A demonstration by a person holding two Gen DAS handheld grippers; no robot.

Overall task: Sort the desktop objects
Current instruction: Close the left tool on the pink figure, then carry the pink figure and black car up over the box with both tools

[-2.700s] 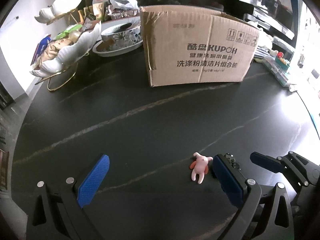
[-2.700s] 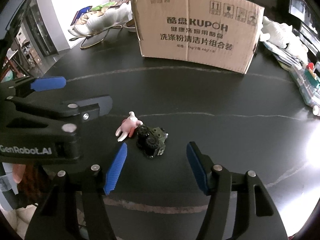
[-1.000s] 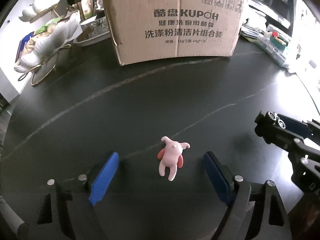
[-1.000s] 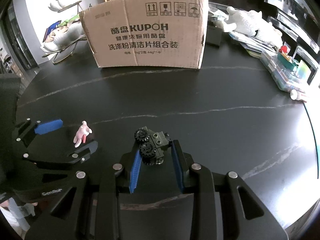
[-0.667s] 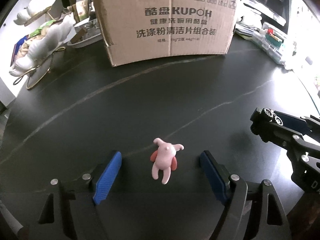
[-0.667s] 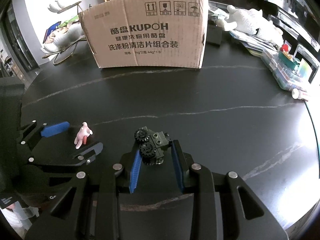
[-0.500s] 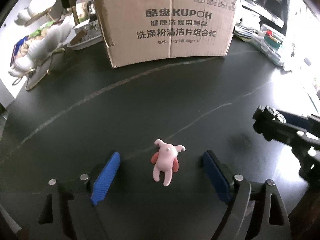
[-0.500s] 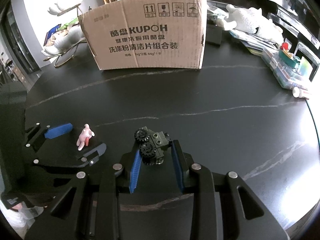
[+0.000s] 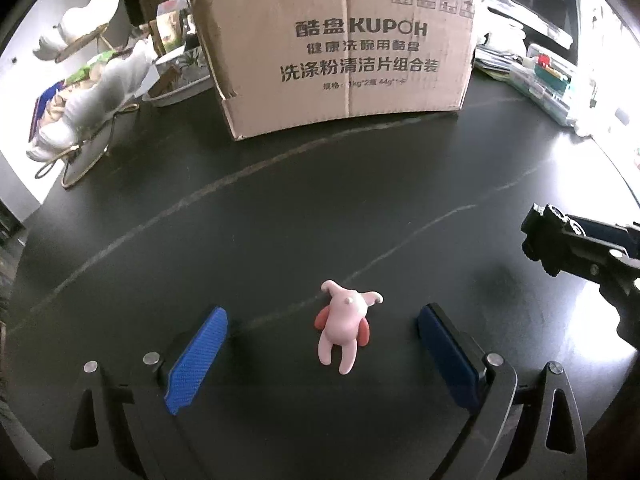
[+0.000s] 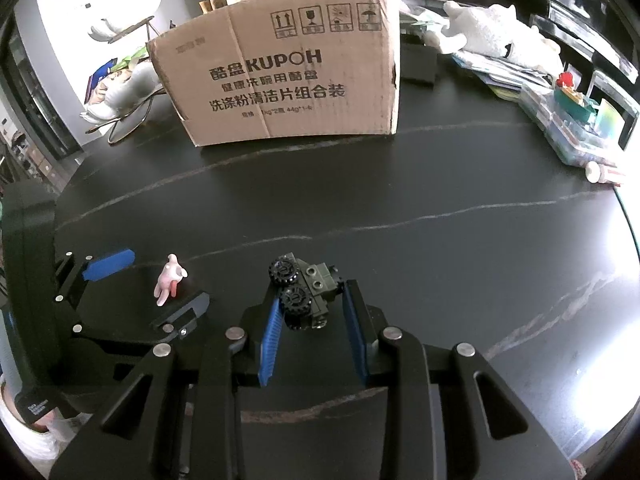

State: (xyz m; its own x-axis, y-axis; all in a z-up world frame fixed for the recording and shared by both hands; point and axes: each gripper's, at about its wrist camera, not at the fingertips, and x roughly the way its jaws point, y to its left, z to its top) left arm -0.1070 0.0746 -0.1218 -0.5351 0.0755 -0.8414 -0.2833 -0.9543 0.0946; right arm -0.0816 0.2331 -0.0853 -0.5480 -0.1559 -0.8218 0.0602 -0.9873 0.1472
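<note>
A small pink rabbit figure (image 9: 345,330) lies on the black table between the blue pads of my open left gripper (image 9: 320,344), touching neither pad. It also shows in the right wrist view (image 10: 169,279), with the left gripper (image 10: 152,280) around it. My right gripper (image 10: 312,312) is shut on a dark green toy car with black wheels (image 10: 306,294) and holds it above the table. The car also shows at the right edge of the left wrist view (image 9: 546,230). An open cardboard box (image 9: 340,48) stands at the back of the table.
White shell-shaped dishes on a gold stand (image 9: 86,100) sit at the back left. A white plush toy (image 10: 500,38), clear storage cases (image 10: 576,128) and a small tube (image 10: 604,172) line the right side. Pale veins run across the black tabletop (image 10: 440,208).
My left gripper has shifted until the pink rabbit lies between its open pads. My right gripper closed on the toy car, lifted it and now holds it steady.
</note>
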